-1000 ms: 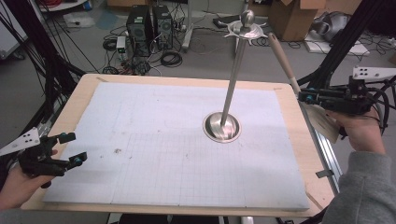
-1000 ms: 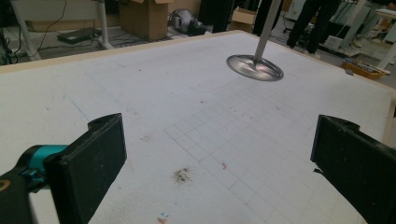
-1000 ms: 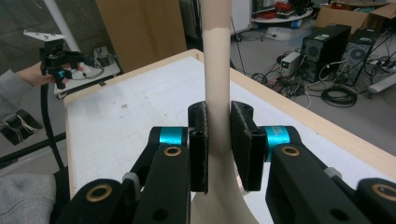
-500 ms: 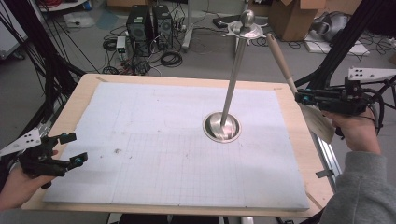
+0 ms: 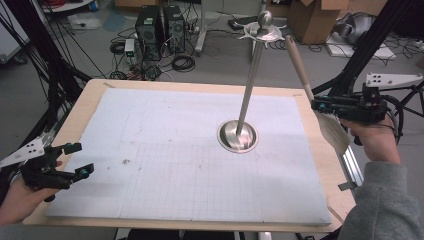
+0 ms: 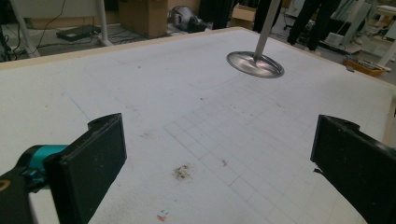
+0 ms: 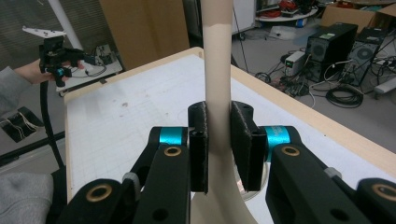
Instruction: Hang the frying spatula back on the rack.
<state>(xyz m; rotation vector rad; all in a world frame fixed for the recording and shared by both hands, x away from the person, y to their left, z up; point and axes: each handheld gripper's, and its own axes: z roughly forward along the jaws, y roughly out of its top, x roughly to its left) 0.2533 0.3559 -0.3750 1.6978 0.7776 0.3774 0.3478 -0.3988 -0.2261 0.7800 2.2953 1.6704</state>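
A metal stand rises from a round base [image 5: 238,136] on the white gridded mat [image 5: 165,150]; its pole [image 5: 250,75] ends in a ball and a ring of hooks [image 5: 264,30]. My right gripper [image 5: 320,106], at the table's right edge, is shut on a beige long-handled spatula [image 5: 298,65]. The handle slants up toward the stand's top, and the pale blade [image 5: 334,131] hangs below the jaws. The right gripper view shows both pads of the right gripper [image 7: 219,135] pressed on the handle [image 7: 217,56]. My left gripper [image 5: 80,159] is open at the mat's front left, holding nothing.
The mat lies on a wooden board [image 5: 95,87]. A small brown stain [image 6: 182,171] marks the mat in front of the left gripper [image 6: 219,154]. Computer towers [image 5: 160,30], cables and cardboard boxes sit on the floor beyond the table. Black frame legs stand at both sides.
The right gripper has drifted slightly left, toward the stand, with the spatula still in it. The left gripper has barely moved.
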